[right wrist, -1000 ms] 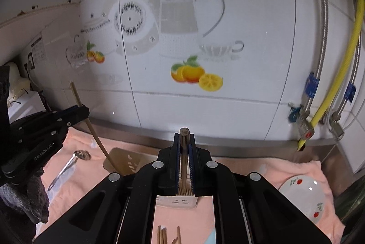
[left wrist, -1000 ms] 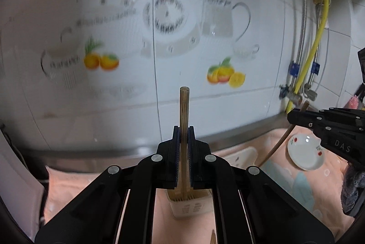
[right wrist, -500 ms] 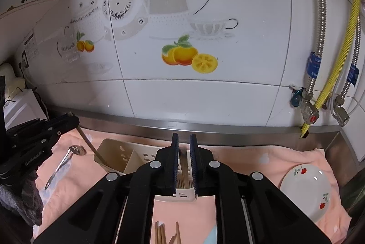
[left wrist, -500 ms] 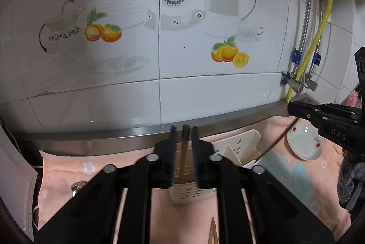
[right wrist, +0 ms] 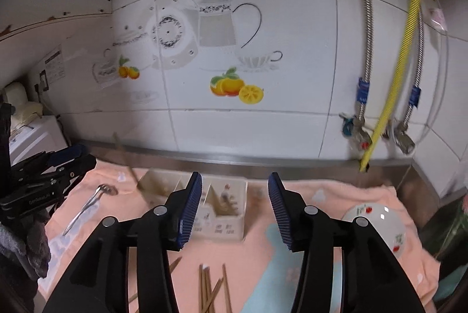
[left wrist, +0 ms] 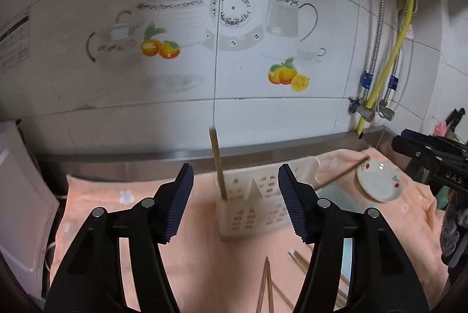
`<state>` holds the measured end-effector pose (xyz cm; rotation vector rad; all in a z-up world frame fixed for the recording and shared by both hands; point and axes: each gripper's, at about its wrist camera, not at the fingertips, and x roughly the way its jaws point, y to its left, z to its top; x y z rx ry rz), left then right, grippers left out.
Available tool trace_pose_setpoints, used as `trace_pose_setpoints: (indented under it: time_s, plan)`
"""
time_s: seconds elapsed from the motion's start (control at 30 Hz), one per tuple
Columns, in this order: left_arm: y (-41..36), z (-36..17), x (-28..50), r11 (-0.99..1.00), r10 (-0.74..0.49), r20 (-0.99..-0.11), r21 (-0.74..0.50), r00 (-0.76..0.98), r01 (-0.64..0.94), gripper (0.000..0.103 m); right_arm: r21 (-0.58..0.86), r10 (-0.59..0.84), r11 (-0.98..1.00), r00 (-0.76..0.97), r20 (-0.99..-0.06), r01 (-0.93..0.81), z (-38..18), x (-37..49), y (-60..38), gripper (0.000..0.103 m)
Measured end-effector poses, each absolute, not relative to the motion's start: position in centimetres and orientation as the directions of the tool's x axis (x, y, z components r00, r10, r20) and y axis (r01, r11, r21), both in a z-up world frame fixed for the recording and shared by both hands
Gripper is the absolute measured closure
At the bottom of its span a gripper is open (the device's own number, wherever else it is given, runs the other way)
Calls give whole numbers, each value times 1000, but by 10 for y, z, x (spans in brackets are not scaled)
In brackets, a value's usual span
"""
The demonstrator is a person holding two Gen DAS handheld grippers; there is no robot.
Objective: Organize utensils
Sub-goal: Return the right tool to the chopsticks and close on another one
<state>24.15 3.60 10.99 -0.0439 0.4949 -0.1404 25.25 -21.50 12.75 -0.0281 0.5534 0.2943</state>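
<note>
A cream slotted utensil caddy [left wrist: 254,213] stands on the peach towel. One wooden chopstick [left wrist: 218,163] stands upright in its left slot; another [left wrist: 342,174] leans out to the right. My left gripper [left wrist: 235,196] is back from the caddy, its jaws opening, with nothing pressed between the pads. My right gripper [right wrist: 235,207] also faces the caddy [right wrist: 222,210] with its jaws opening and empty; chopstick tops [right wrist: 226,201] show in a middle slot. Loose chopsticks [right wrist: 210,289] lie on the towel below the right gripper. Each gripper shows at the edge of the other's view.
A metal spoon [right wrist: 87,204] lies on the towel left of the caddy. A small white plate with cherries [right wrist: 377,225] sits at the right. Tiled wall, steel ledge and a yellow hose [right wrist: 389,108] with valves stand behind. More loose chopsticks [left wrist: 266,283] lie near the front.
Both grippers were shut on a chopstick each; both have opened and drawn back, and the chopsticks now stand in the caddy.
</note>
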Motion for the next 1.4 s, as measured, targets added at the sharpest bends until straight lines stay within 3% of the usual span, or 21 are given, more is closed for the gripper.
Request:
trace_pose_setpoints:
  time_s: [0.4,0.63,0.87,1.4]
  plan:
    - [47,69,157,990,-138,-495,-101,858,101,32,22,222,967,802,-554,-253,69,150,-220,51]
    - [56,36,118,992,-114,-520,-113,846,64,31,2,189,973,792,-580,-230,23,98,-205,51]
    - [65,8,94,992,-103,-543,-121,833,43,31,77,194,979,759,-622,-187,-19,70,-198,51]
    - [70,-42,91,987,-150,-626,-142,766,77,31,177,199,979,680,-706,-103,-83,70,-178,72]
